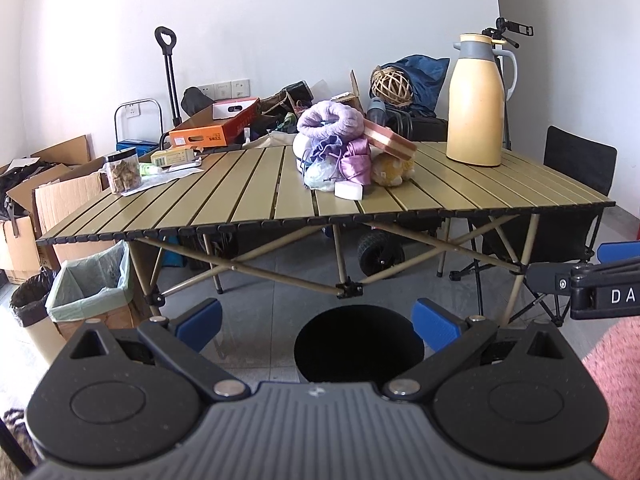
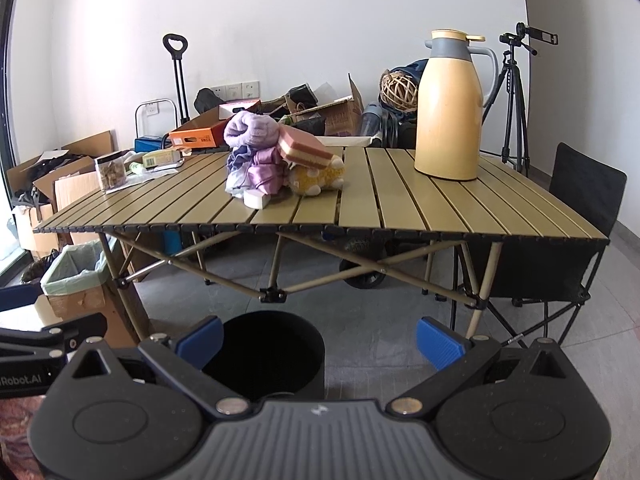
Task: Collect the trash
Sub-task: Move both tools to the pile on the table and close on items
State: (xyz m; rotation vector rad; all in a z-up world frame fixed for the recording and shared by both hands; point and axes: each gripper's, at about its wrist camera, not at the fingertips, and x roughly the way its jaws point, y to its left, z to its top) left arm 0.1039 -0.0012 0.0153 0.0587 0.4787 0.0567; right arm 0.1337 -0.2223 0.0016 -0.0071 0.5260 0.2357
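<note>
A: So, what are the grippers doing?

B: The left gripper [image 1: 316,322] has its blue pads spread wide with nothing between them. The right gripper [image 2: 320,338] is the same, splayed apart and empty. Both hang low, in front of the table and well short of it.

A: And just past them?

B: A round black bin [image 1: 358,344] stands on the grey tiled floor [image 2: 380,320], right below the left gripper's fingers and toward the left pad in the right view.

A: Then the table?

B: A folding table [image 1: 248,196] of olive slats on crossed metal legs. Near its middle lies the heap: a purple knitted cloth [image 2: 252,130], a pink-and-tan sponge [image 2: 306,150] tilted on top of a yellow plush toy [image 2: 316,178], and a white block [image 2: 256,199] at the front, touching the pile. A tall yellow thermos jug [image 2: 450,108] stands upright toward the right. At the far left sit a clear jar [image 1: 122,172] with a black lid and a small carton [image 1: 172,157].

A: The room?

B: White walls. Left of the table, a box lined with a pale green bag [image 1: 94,284], plus open cardboard boxes [image 1: 52,188]. Behind, an orange box [image 1: 212,130], a woven ball [image 1: 392,86] and clutter. A black folding chair [image 2: 580,216] stands at the right, with a tripod [image 2: 514,100] behind it.
</note>
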